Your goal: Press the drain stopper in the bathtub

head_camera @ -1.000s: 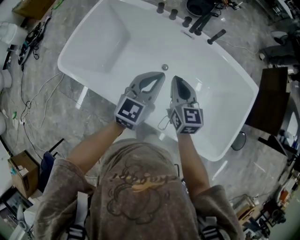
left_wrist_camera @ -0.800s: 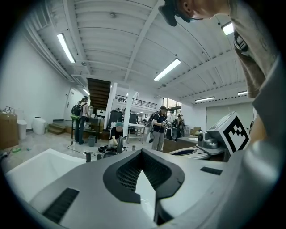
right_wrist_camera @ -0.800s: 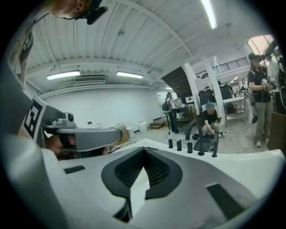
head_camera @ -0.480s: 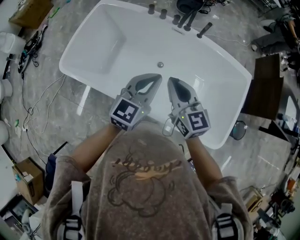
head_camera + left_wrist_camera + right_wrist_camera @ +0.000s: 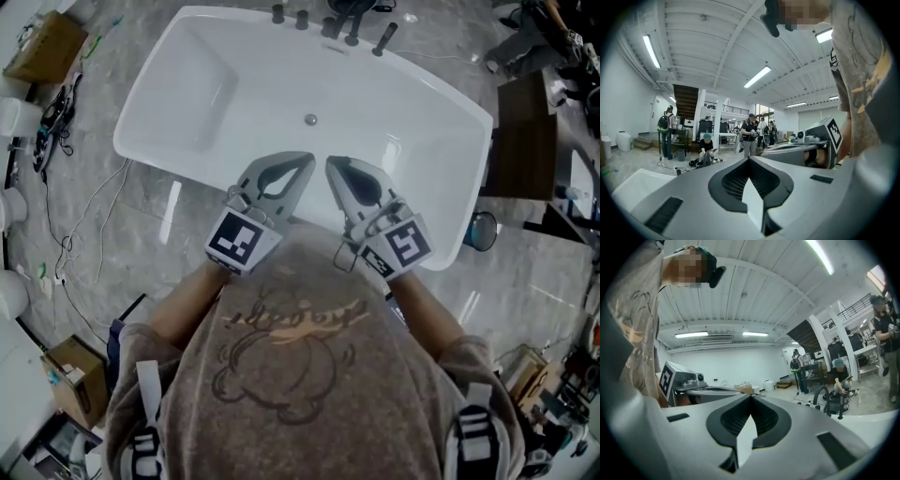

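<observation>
White bathtub (image 5: 417,75), grey floor (image 5: 112,220). Both closed and empty, left tongs (image 5: 307,158) and right tongs (image 5: 330,162) face the drain stopper (image 5: 310,119) ahead: likely rigid, slick; press its centre.

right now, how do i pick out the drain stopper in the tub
Start at the white bathtub. Near the dark taps on its far rim, on the tub's bottom, sits the drain stopper: the only small round grey disc inside the basin.
</observation>
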Demonstrator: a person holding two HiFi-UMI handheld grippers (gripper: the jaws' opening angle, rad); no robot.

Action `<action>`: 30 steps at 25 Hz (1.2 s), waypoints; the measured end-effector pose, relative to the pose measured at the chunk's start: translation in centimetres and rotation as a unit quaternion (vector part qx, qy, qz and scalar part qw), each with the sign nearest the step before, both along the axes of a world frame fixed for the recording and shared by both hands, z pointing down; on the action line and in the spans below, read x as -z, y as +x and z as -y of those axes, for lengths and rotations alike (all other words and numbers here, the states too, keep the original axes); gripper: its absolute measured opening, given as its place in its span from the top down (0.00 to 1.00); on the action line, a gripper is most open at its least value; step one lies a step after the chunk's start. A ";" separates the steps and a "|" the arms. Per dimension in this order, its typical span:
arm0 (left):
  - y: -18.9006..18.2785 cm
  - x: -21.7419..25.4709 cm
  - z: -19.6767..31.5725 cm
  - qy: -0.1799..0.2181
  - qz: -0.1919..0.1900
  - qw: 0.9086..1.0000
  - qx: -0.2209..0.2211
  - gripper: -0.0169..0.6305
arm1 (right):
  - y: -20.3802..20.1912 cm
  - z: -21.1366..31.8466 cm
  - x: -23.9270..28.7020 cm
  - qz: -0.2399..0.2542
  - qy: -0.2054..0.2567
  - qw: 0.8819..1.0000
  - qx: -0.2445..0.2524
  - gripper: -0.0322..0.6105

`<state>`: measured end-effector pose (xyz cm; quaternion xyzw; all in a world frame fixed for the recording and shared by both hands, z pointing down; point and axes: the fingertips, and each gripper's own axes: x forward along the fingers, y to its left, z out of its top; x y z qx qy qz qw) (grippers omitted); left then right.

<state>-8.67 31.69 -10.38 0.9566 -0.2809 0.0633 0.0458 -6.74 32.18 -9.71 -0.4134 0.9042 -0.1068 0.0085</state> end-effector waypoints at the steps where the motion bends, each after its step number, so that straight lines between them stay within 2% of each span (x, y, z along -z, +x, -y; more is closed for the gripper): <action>1: -0.2 0.4 -0.3 0.001 -0.004 1.000 0.002 0.98 | 0.0 -0.3 0.4 0.003 0.005 1.000 0.000 0.95; 5: -1.0 1.2 -1.6 0.006 -0.021 1.000 -0.002 0.98 | -0.7 -1.8 2.0 0.003 0.035 0.999 0.017 0.95; 8: -1.5 1.0 -2.1 0.016 -0.016 1.000 -0.007 0.98 | -1.5 -2.8 1.9 -0.012 0.048 0.998 0.039 0.95; 16: -1.7 0.6 -2.9 0.019 -0.016 1.000 0.000 0.98 | -1.9 -3.7 2.4 -0.001 0.074 0.996 0.057 0.95; 30: -2.3 0.6 -3.7 0.027 -0.030 0.999 0.012 0.98 | -3.4 -5.0 2.2 -0.003 0.075 0.993 0.087 0.95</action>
